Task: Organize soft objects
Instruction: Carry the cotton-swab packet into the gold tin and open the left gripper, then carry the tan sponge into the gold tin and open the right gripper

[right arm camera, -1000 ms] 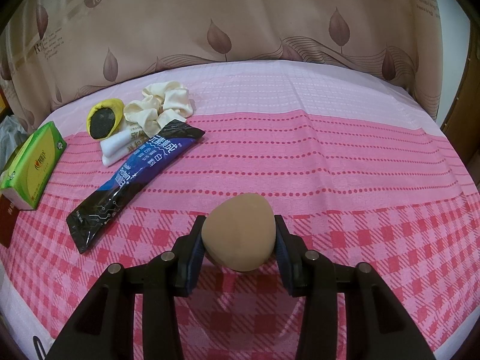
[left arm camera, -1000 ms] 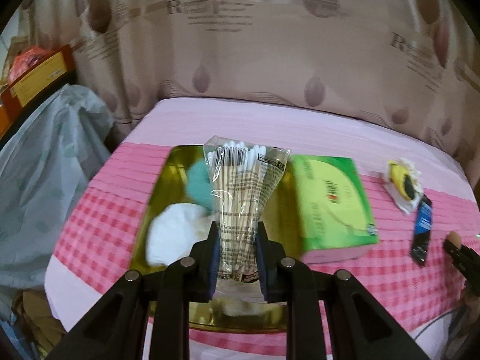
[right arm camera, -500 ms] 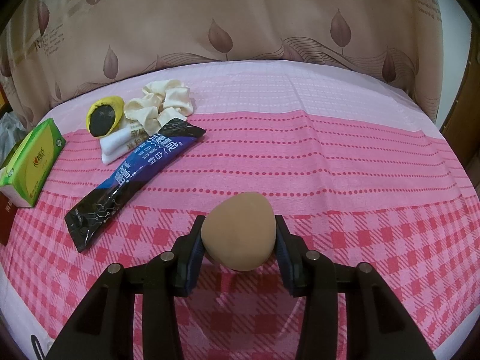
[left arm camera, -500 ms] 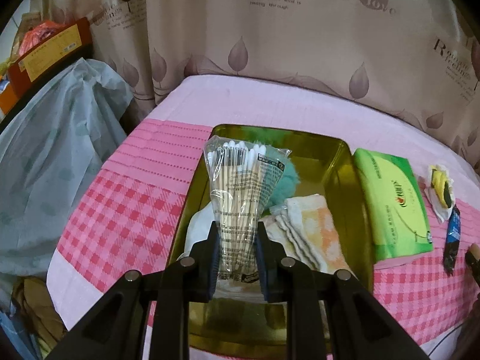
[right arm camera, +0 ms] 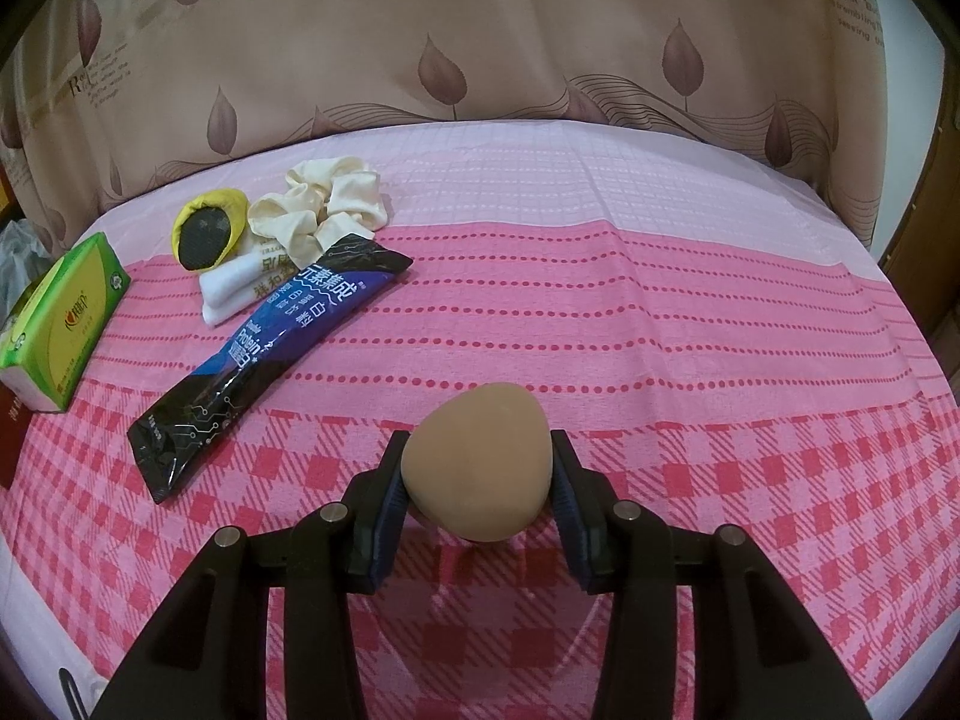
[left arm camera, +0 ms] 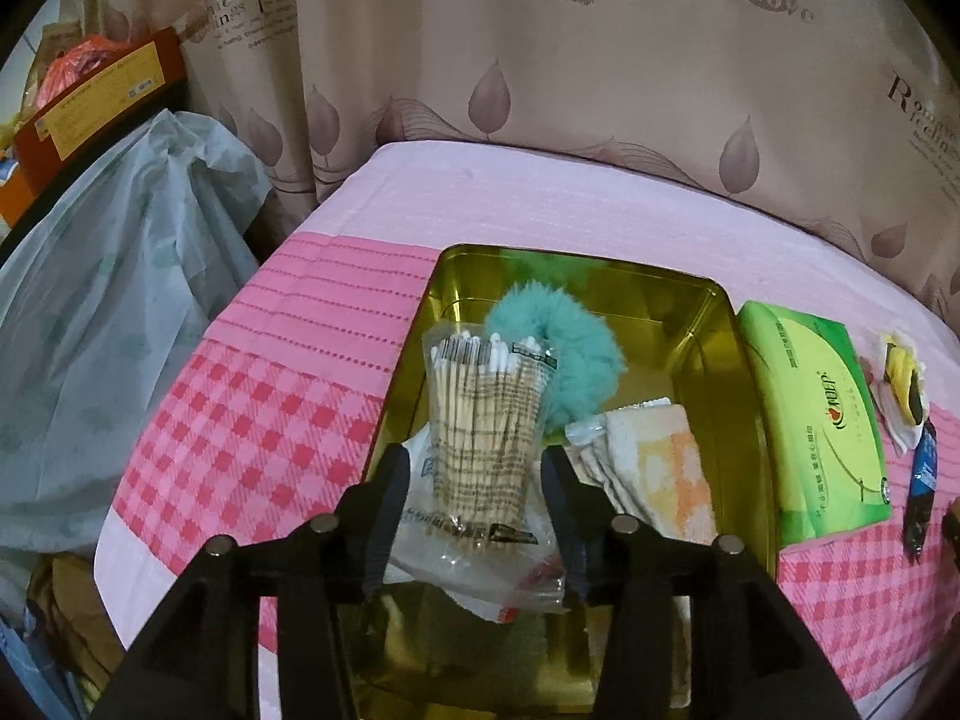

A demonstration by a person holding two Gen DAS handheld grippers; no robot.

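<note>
Pink cloth [right arm camera: 660, 312] with checked and dotted bands covers the whole work surface, and a beige leaf-print curtain [right arm camera: 480, 48] hangs close behind its far edge. Off the left edge I see a pale plastic bag [left arm camera: 108, 300] and an orange box [left arm camera: 90, 96].

My left gripper [left arm camera: 474, 480] hangs over a gold tin tray [left arm camera: 726, 360], fingers apart — the bag of cotton swabs [left arm camera: 480, 408] lies between them, touching neither, resting on the tray's contents. A teal fluffy scrunchie [left arm camera: 576, 348] and a folded orange-and-white cloth [left arm camera: 654, 456] lie in the tray too. A green tissue pack [left arm camera: 810, 414] sits just right of the tray.

My right gripper [right arm camera: 477, 480] is clamped on a tan egg-shaped sponge [right arm camera: 480, 468] above open checked cloth. To its left lie a dark blue sachet [right arm camera: 270, 354], a white folded towel [right arm camera: 234, 282], a cream scrunchie [right arm camera: 324, 210] and a yellow-and-black pad [right arm camera: 207, 234] — grouped close together.
</note>
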